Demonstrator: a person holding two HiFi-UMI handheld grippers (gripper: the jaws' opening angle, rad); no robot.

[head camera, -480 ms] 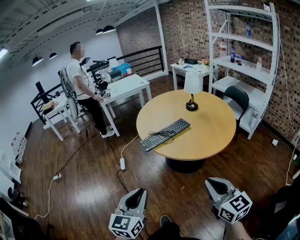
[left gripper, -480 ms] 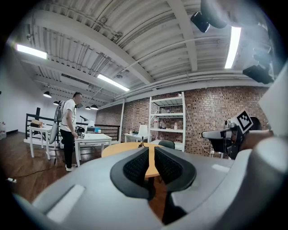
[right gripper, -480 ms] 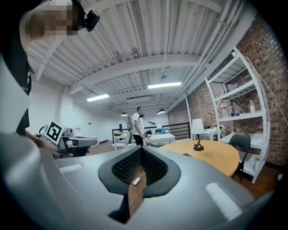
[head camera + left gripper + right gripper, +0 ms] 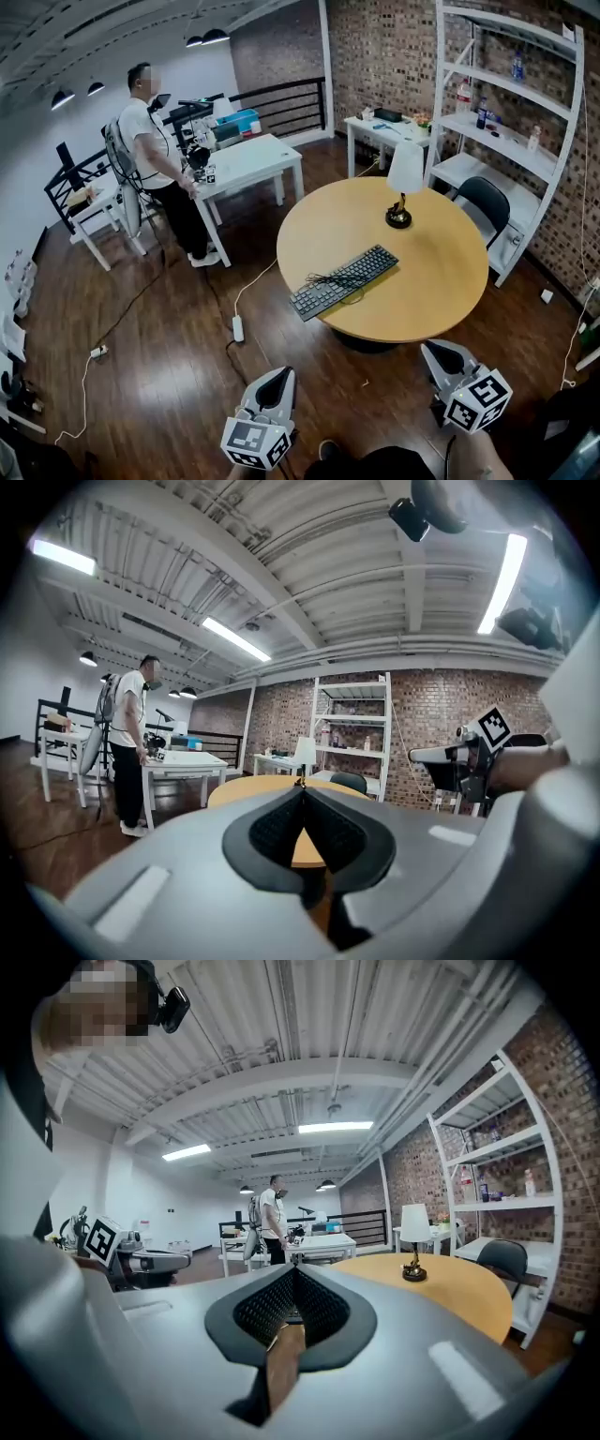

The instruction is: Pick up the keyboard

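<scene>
I hold my left gripper (image 4: 278, 375) low in front of me, pointing level, jaws pressed together with nothing between them. My right gripper (image 4: 429, 349) is well apart from it, tipped slightly downward, jaws likewise closed and empty.

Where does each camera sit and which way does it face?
Head view: person's head, steeply down at round table, keyboard; left tongs, right tongs below.
Left gripper view: rides left tongs, level toward the table; shut jaws, right tongs visible.
Right gripper view: rides right tongs, toward the lamp; shut jaws, left tongs visible.
Shared: both gripper views show lamp and standing person.
</scene>
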